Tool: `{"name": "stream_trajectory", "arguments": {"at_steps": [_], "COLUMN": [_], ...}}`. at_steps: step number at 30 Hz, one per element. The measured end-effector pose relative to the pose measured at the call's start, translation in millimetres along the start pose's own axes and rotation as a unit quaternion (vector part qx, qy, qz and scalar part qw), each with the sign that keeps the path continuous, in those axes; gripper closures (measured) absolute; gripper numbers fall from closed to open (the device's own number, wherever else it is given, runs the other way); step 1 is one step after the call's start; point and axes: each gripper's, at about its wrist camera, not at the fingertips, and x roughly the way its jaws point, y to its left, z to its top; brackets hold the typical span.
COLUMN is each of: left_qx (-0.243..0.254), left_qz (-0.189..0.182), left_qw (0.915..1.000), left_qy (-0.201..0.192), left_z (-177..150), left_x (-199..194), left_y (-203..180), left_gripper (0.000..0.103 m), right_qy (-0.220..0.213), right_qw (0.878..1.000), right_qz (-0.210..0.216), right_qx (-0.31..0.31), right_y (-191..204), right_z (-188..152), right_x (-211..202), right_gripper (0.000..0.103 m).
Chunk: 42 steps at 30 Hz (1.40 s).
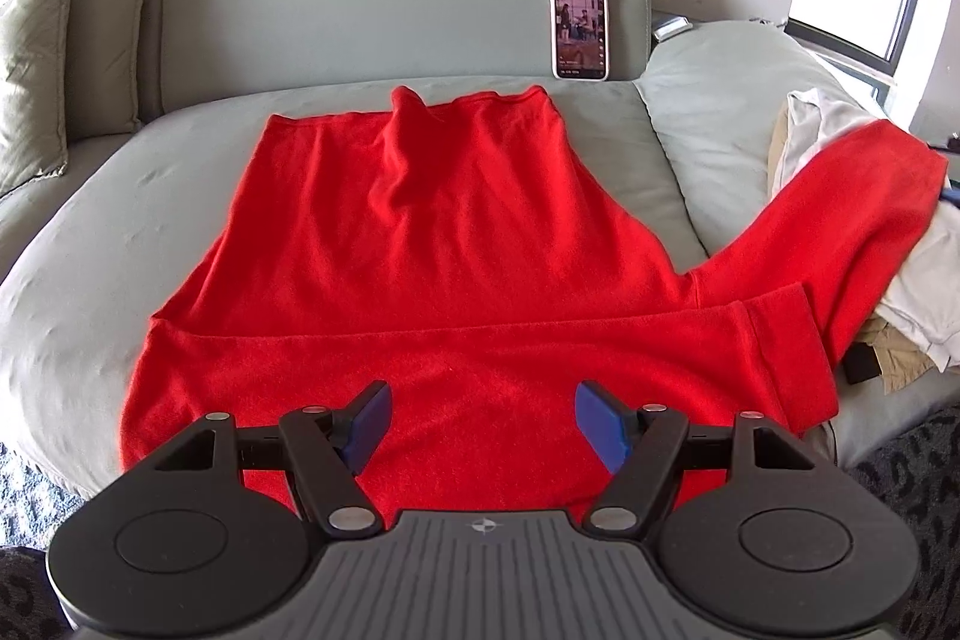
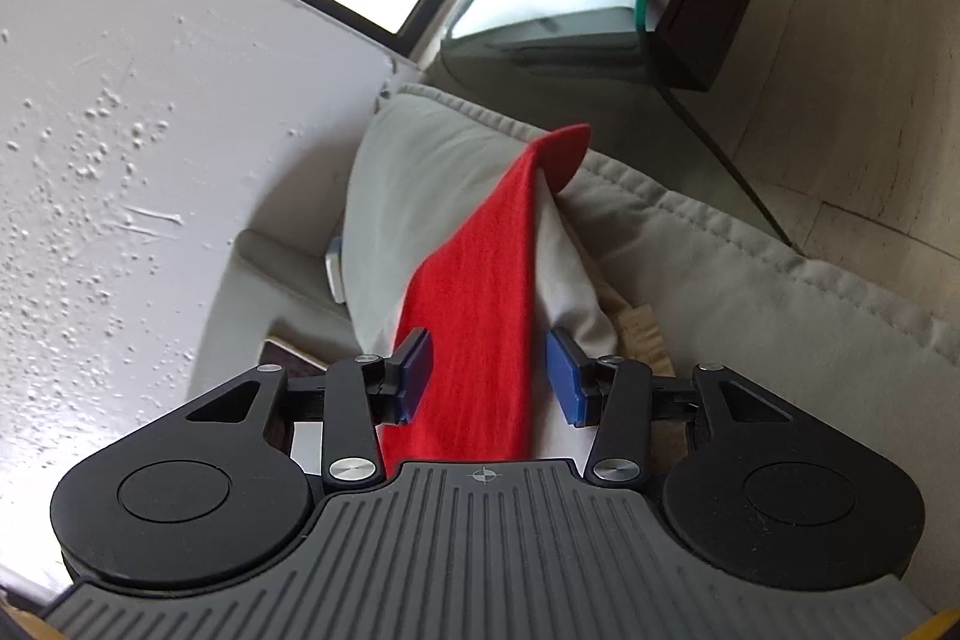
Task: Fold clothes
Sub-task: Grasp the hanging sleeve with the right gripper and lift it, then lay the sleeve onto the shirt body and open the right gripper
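A bright red knit sweater (image 1: 432, 244) lies spread flat on a grey-green upholstered bed (image 1: 72, 244), directly ahead of and below the left gripper (image 1: 480, 424). That gripper's blue pads (image 1: 372, 421) stand wide apart above the near edge of the sweater, with nothing pressed between them. One red sleeve (image 1: 600, 346) is folded across the near part of the body, just beyond the gripper's tips. The other red sleeve (image 1: 840, 214) stretches away to the gripper's right, up over a heap of white and beige clothes (image 1: 924, 292) at the bed's edge. Far ahead, a white-cased phone (image 1: 579, 30) with a lit screen leans upright against the grey headboard (image 1: 384, 10).

The right gripper (image 2: 489, 376) sits over that outstretched sleeve (image 2: 480, 328), which runs forward between its blue pads (image 2: 567, 379). The pads stand apart: the right one is clear of the cloth, and whether the left one touches the sleeve's edge cannot be told. A grey pillow (image 2: 420, 166) lies ahead.
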Motion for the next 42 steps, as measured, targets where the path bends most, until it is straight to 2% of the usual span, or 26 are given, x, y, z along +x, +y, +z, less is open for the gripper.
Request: {"name": "stream_trajectory", "arguments": {"at_steps": [7, 9, 10, 11, 17, 20, 23, 26, 28, 32, 35, 38, 40, 42], "left_qx": [-0.012, -0.017, -0.020, -0.022, -0.042, -0.058, -0.080, -0.110, -0.133, -0.194, -0.237, -0.266, -0.273, -0.277], "left_qz": [-0.006, -0.007, -0.008, -0.008, -0.014, -0.015, -0.009, 0.007, 0.025, 0.076, 0.116, 0.148, 0.158, 0.164], "left_qw": [0.9999, 0.9998, 0.9998, 0.9997, 0.9989, 0.9979, 0.9962, 0.9930, 0.9896, 0.9765, 0.9631, 0.9509, 0.9472, 0.9448], "left_qy": [0.003, 0.001, 0.000, -0.001, -0.013, -0.023, -0.034, -0.043, -0.049, -0.052, -0.053, -0.057, -0.058, -0.058], "left_z": [-1, -1, -1, -1, -3, -4, -7, -12, -16, -29, -36, -43, -45, -48], "left_x": [2, 1, 1, 1, -6, -13, -20, -26, -31, -39, -45, -52, -54, -56], "left_y": [2, 4, 5, 7, 18, 29, 45, 68, 86, 128, 154, 172, 178, 182], "left_gripper": [0.034, 0.034, 0.034, 0.034, 0.034, 0.034, 0.034, 0.034, 0.034, 0.034, 0.035, 0.035, 0.035, 0.034], "right_qy": [-0.048, -0.057, -0.060, -0.064, -0.108, -0.110, -0.092, -0.063, -0.040, -0.001, 0.013, 0.039, 0.087, 0.176], "right_qw": [0.999, 0.998, 0.998, 0.997, 0.983, 0.974, 0.963, 0.943, 0.926, 0.888, 0.857, 0.829, 0.807, 0.785], "right_qz": [-0.004, -0.006, -0.005, -0.002, 0.041, 0.069, 0.111, 0.162, 0.191, 0.226, 0.228, 0.212, 0.188, 0.171], "right_qx": [-0.017, -0.024, -0.029, -0.040, -0.143, -0.186, -0.228, -0.283, -0.324, -0.401, -0.462, -0.517, -0.553, -0.568], "right_y": [2, 5, 6, 10, 60, 93, 129, 167, 187, 206, 206, 197, 188, 176], "right_z": [16, 20, 21, 21, 5, -10, -36, -82, -122, -216, -298, -370, -413, -438], "right_x": [21, 22, 21, 18, -24, -44, -62, -80, -92, -112, -117, -107, -87, -68], "right_gripper": [0.057, 0.070, 0.087, 0.094, 0.099, 0.100, 0.100, 0.100, 0.100, 0.100, 0.100, 0.100, 0.099, 0.095]}}
